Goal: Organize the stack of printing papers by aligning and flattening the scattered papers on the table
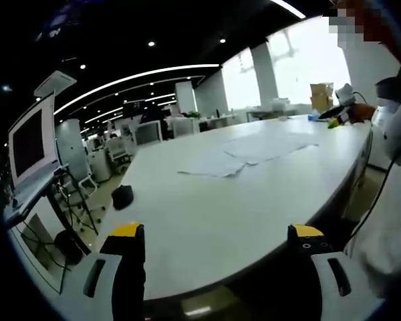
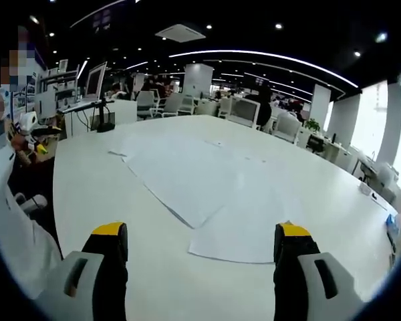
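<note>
Papers [image 2: 207, 184] lie loose and overlapping on the white worktop [image 2: 120, 221], ahead of the right gripper [image 2: 200, 244], its fingers [image 2: 110, 234] spread and empty; the left gripper [image 1: 214, 237], equally open, waits off the worktop's edge, sheets unaligned.

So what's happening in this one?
A person holds a claw in each hand over a large white table. Loose papers lie spread across it, overlapping and not yet squared up. Both the left claw and the right claw are open and empty, short of the sheets. The left gripper view looks at the papers from the table's edge; the right one is closer, with the nearest sheet just ahead of its jaws. No tidying shows yet.
</note>
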Action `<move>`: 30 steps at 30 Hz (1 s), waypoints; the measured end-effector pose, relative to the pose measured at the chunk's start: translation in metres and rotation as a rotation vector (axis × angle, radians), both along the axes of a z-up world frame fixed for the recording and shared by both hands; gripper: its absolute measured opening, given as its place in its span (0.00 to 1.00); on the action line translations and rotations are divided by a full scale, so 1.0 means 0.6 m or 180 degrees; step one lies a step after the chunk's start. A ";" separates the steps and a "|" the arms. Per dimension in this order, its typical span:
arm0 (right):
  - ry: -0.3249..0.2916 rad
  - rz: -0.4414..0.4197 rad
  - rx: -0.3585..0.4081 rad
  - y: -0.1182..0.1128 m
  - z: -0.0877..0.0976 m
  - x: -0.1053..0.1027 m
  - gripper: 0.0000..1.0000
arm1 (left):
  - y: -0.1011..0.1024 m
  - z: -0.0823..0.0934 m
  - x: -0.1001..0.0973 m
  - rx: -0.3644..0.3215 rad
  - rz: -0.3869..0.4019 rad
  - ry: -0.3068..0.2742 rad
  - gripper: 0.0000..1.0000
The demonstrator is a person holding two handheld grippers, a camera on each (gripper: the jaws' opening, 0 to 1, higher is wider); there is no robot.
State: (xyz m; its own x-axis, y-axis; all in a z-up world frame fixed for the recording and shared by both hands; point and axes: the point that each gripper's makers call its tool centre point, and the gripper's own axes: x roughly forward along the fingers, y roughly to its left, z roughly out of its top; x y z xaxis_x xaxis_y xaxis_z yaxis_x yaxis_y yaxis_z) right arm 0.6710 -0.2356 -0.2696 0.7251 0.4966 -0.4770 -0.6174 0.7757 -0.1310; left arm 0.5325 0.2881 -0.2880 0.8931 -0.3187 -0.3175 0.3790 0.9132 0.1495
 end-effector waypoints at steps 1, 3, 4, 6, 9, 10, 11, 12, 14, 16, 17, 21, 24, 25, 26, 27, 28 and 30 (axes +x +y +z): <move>0.0002 0.0003 0.0002 0.001 0.000 0.000 0.85 | 0.000 0.000 0.000 0.0000 -0.0002 0.0001 0.90; 0.0005 0.0008 0.0000 0.002 -0.001 0.001 0.85 | 0.000 0.001 -0.001 0.0000 -0.0005 -0.0002 0.90; 0.0005 0.0011 0.0001 0.003 0.000 0.001 0.85 | 0.001 0.001 -0.001 0.0000 -0.0005 -0.0005 0.90; 0.0003 0.0019 0.0002 0.005 0.001 0.001 0.85 | 0.001 0.002 0.000 -0.0005 -0.0008 -0.0010 0.90; -0.0008 0.0033 0.0005 0.007 0.004 0.002 0.85 | 0.000 0.002 0.000 -0.0001 -0.0019 -0.0009 0.90; -0.0007 0.0032 0.0002 0.008 0.005 0.003 0.85 | -0.001 0.002 0.000 0.0001 -0.0022 -0.0008 0.90; -0.0009 0.0031 -0.0004 0.007 0.005 0.004 0.85 | -0.001 0.002 0.000 -0.0001 -0.0024 -0.0010 0.90; -0.0014 0.0032 -0.0004 0.007 0.006 0.004 0.85 | 0.000 0.002 0.000 -0.0004 -0.0021 -0.0012 0.90; -0.0014 0.0033 -0.0001 0.008 0.007 0.005 0.85 | 0.000 0.002 0.000 -0.0006 -0.0017 -0.0014 0.90; -0.0013 0.0037 -0.0009 0.010 0.006 0.006 0.85 | -0.001 0.001 0.000 -0.0009 -0.0019 -0.0013 0.90; -0.0011 0.0039 -0.0010 0.012 0.005 0.006 0.85 | -0.001 0.000 -0.001 -0.0009 -0.0024 -0.0008 0.90; -0.0005 0.0054 -0.0011 0.016 0.004 0.008 0.85 | 0.000 -0.001 -0.004 -0.0007 -0.0019 0.0000 0.90; 0.0007 0.0062 -0.0010 0.019 0.003 0.010 0.85 | 0.001 0.000 -0.004 -0.0011 -0.0009 -0.0014 0.90; 0.0003 0.0064 -0.0012 0.020 0.003 0.010 0.85 | 0.001 0.000 -0.004 -0.0019 -0.0009 -0.0019 0.90; 0.0005 0.0063 -0.0009 0.022 0.003 0.011 0.85 | 0.000 -0.001 -0.004 -0.0023 -0.0014 -0.0022 0.90; 0.0009 0.0063 -0.0007 0.023 0.003 0.011 0.85 | -0.001 -0.001 -0.004 -0.0023 -0.0024 -0.0025 0.90; 0.0007 0.0067 -0.0004 0.025 0.003 0.011 0.86 | -0.002 -0.002 -0.004 -0.0026 -0.0030 -0.0022 0.90; 0.0005 0.0061 0.0006 0.027 0.003 0.013 0.85 | -0.003 -0.003 -0.004 -0.0020 -0.0041 -0.0016 0.90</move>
